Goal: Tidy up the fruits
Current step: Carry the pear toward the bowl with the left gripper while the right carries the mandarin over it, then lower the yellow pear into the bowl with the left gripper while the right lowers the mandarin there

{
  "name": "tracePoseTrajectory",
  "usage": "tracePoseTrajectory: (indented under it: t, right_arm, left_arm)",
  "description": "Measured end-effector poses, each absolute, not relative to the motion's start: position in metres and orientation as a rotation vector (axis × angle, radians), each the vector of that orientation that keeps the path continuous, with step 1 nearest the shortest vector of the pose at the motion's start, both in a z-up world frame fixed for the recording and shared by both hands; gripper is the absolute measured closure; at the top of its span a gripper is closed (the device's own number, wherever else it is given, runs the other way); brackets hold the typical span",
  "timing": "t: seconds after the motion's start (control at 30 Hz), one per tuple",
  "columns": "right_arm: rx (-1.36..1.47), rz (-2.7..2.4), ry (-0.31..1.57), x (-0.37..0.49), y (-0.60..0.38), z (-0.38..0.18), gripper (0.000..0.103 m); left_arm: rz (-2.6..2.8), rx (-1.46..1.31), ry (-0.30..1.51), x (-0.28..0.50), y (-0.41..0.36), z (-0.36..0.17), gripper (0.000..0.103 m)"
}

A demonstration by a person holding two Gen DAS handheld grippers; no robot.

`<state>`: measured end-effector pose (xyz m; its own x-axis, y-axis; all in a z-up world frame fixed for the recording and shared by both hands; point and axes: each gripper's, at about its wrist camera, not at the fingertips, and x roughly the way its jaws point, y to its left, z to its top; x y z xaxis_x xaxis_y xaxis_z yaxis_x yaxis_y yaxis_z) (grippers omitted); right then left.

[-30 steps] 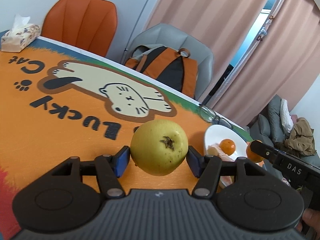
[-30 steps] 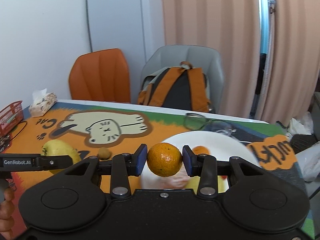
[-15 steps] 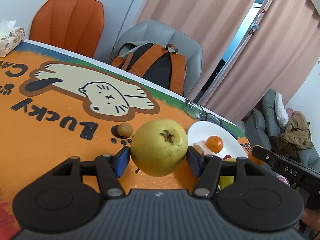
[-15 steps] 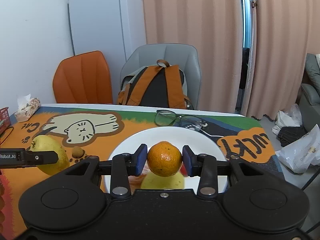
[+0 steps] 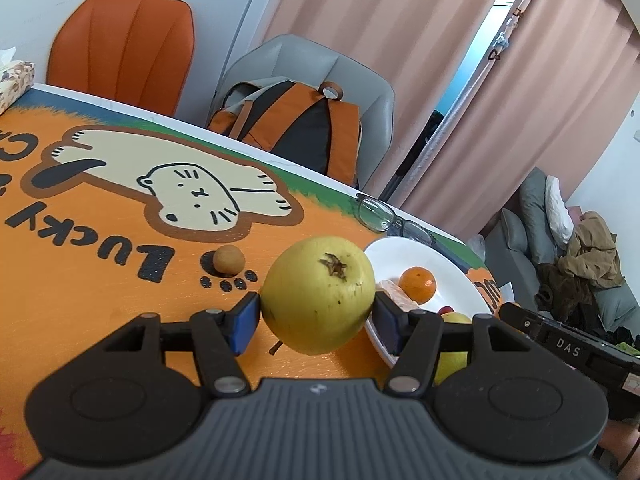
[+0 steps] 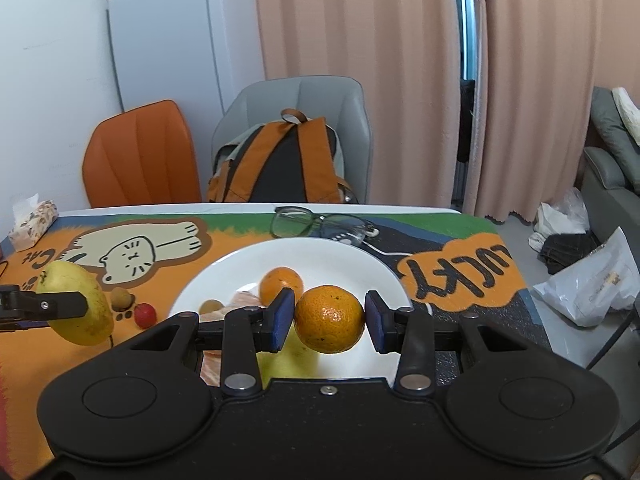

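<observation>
My left gripper (image 5: 316, 316) is shut on a large yellow-green guava (image 5: 318, 294) and holds it above the orange mat, just left of the white plate (image 5: 452, 276). The guava also shows in the right wrist view (image 6: 74, 308). My right gripper (image 6: 329, 320) is shut on an orange mandarin (image 6: 329, 318) above the white plate (image 6: 360, 264). On the plate lie another mandarin (image 6: 281, 282), peeled segments (image 6: 244, 300) and a yellow fruit (image 6: 288, 360). A small brown longan (image 5: 228, 259) and a red berry (image 6: 144, 314) lie on the mat left of the plate.
Eyeglasses (image 6: 320, 224) lie behind the plate. A tissue box (image 6: 32, 220) stands at the far left. An orange chair (image 6: 140, 156) and a grey chair with a backpack (image 6: 280, 164) stand behind the table. A white bag (image 6: 592, 284) lies right of the table.
Both grippers have moved over toward the plate with their fruits still held. The plate's contents, the longan and the red berry have come into view.
</observation>
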<state>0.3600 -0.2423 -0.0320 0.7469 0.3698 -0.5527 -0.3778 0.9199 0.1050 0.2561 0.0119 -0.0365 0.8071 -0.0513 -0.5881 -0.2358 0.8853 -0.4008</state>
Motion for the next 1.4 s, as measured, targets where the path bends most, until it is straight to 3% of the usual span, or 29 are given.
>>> tracePoseTrajectory:
  t: [0.37,0.5,1.4]
  right_arm:
    - [0.023,0.386,0.666,0.375,-0.252,-0.055,0.063]
    - [0.057,0.392,0.666,0.377,-0.258,-0.058,0.057]
    - [0.114,0.47,0.638,0.38,-0.261,-0.06,0.056]
  left_arm:
    - [0.083,-0.454,0.643,0.274,-0.001,-0.036,0.043]
    - [0.067,-0.442,0.648,0.284,-0.009,-0.033,0.043]
    - [0.023,-0.372,0.679,0.362,-0.053,-0.044,0.044]
